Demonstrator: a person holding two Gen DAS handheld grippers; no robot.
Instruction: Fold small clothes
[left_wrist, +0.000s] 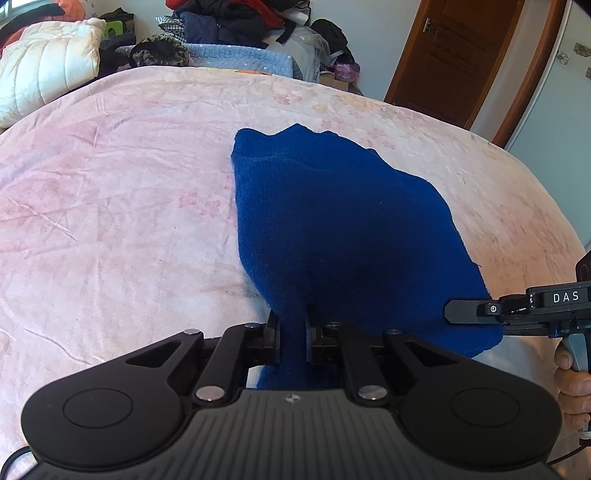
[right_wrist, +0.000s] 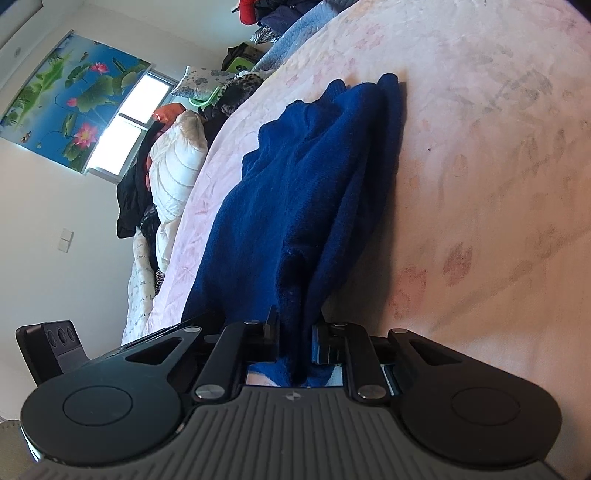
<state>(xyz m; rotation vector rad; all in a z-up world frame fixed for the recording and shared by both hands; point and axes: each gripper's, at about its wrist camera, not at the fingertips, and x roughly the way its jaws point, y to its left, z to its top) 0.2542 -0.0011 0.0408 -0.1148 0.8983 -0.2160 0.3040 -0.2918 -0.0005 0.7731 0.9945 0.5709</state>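
A dark blue knit garment (left_wrist: 332, 229) lies on the pink bed cover (left_wrist: 110, 203), its near edge lifted. My left gripper (left_wrist: 291, 332) is shut on the near left part of that edge. My right gripper (left_wrist: 476, 314) comes in from the right and is shut on the near right corner. In the right wrist view, which is rolled sideways, the right gripper (right_wrist: 295, 336) pinches a bunched fold of the blue garment (right_wrist: 314, 177), which stretches away over the bed cover (right_wrist: 480, 147). The left gripper's body (right_wrist: 51, 339) shows at the lower left there.
A white puffy jacket (left_wrist: 48, 70) and a pile of clothes (left_wrist: 229, 26) sit at the far edge of the bed. A brown door (left_wrist: 461, 55) stands at the far right. A window (right_wrist: 125, 122) and a lotus picture (right_wrist: 70, 96) are on the wall.
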